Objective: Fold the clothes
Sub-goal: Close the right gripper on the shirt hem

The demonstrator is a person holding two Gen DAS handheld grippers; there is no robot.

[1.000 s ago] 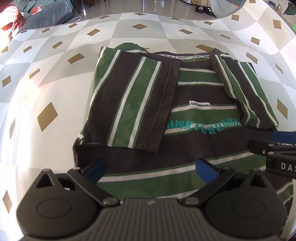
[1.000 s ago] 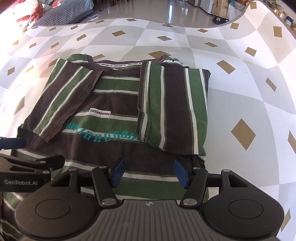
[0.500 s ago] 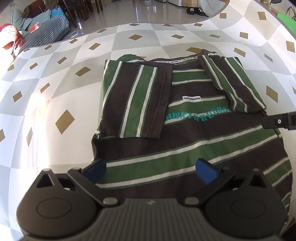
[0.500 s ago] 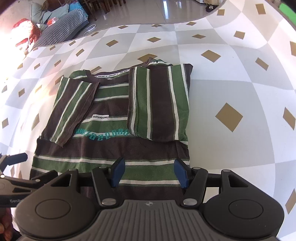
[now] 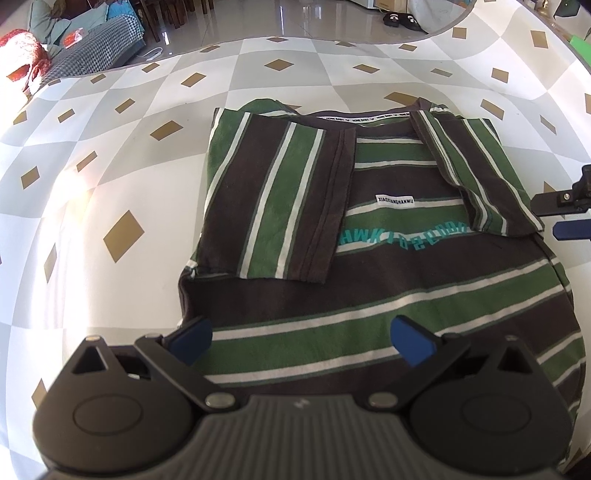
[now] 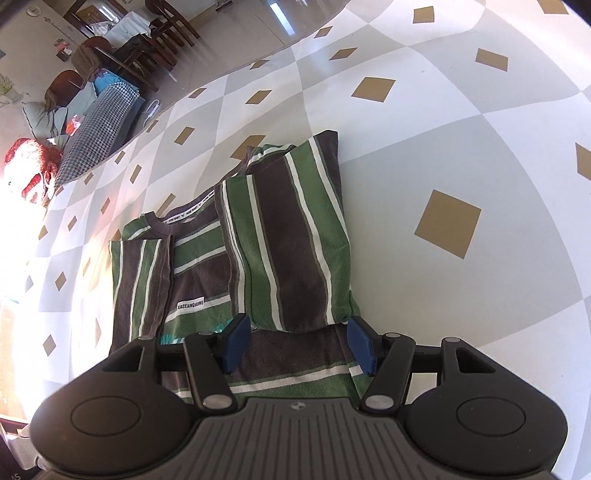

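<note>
Striped T-shirt, brown and green with white lines: lies flat on the counter, neck end away from the viewer, both sleeves folded in over the chest. A white label and teal lettering show between the sleeves; the lettering is partly covered by the sleeve edges.

Counter covering: white and grey checks with tan diamonds, smooth, brightly sunlit along its left side to the point of glare.

Left hand-held gripper: blue-padded fingers spread wide, nothing between them, poised over the shirt's near hem at its left part. Whether the pads touch the cloth cannot be told.

Right hand-held gripper: fingers also wide apart and empty, set at the shirt's right edge just below the folded right sleeve. From the left wrist view only its fingertips enter at the right border.

Room beyond the counter: glossy tiled floor, dark wooden chairs, a houndstooth cushion, a red woolly item washed out by sunlight, a pair of black slippers on the floor.

Hidden or cut off: the shirt's near hem lies behind both gripper bodies; the person holding the grippers is out of view.
</note>
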